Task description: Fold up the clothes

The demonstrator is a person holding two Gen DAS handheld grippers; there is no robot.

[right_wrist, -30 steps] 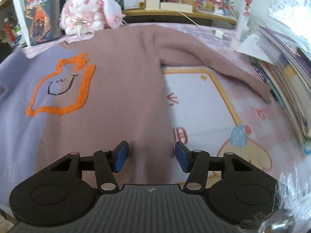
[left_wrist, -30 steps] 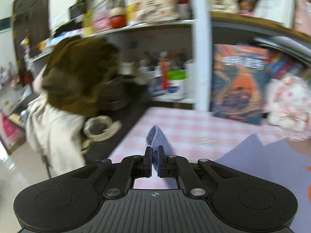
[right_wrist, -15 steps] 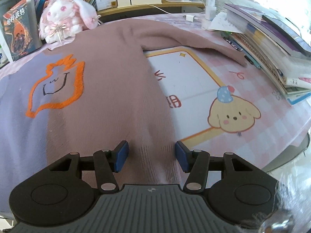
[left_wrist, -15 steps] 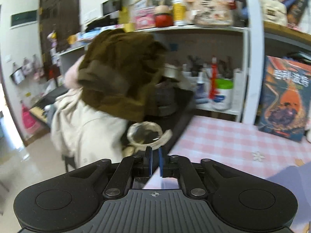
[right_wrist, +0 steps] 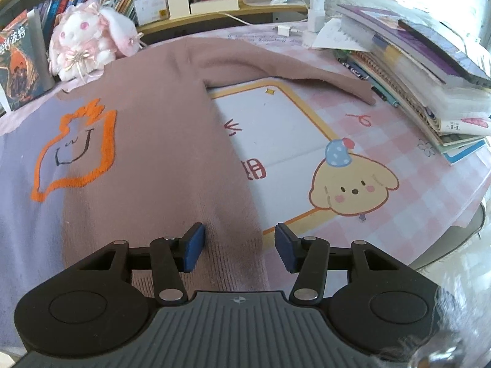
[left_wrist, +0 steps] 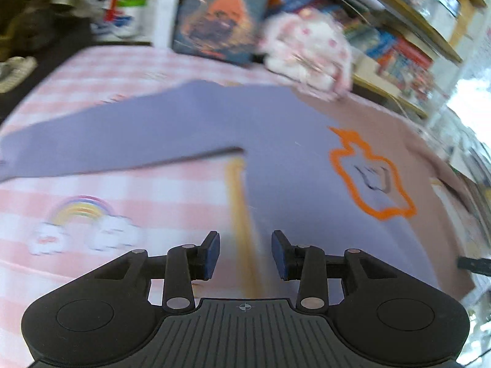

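A two-tone sweater (left_wrist: 276,153) lies flat on the table, lilac on one half and dusty pink (right_wrist: 159,153) on the other, with an orange outlined figure (right_wrist: 73,150) on the chest. Its lilac sleeve (left_wrist: 107,141) stretches left and its pink sleeve (right_wrist: 285,67) reaches right toward the books. My left gripper (left_wrist: 245,253) is open above the lilac side's lower edge, holding nothing. Over the pink side's hem my right gripper (right_wrist: 236,247) stands open, its fingers straddling the fabric's edge.
A pink checked mat (right_wrist: 399,141) with a puppy print covers the table. A plush bunny (right_wrist: 89,40) and a standing book (left_wrist: 221,21) sit at the back by shelves. A stack of books (right_wrist: 429,70) lies at the right. The table edge (right_wrist: 472,224) curves away there.
My left gripper was shut on the lilac sleeve end facing the room; it has let go, opened, and swung right over the sweater's lower edge. The right gripper stayed open and drifted slightly.
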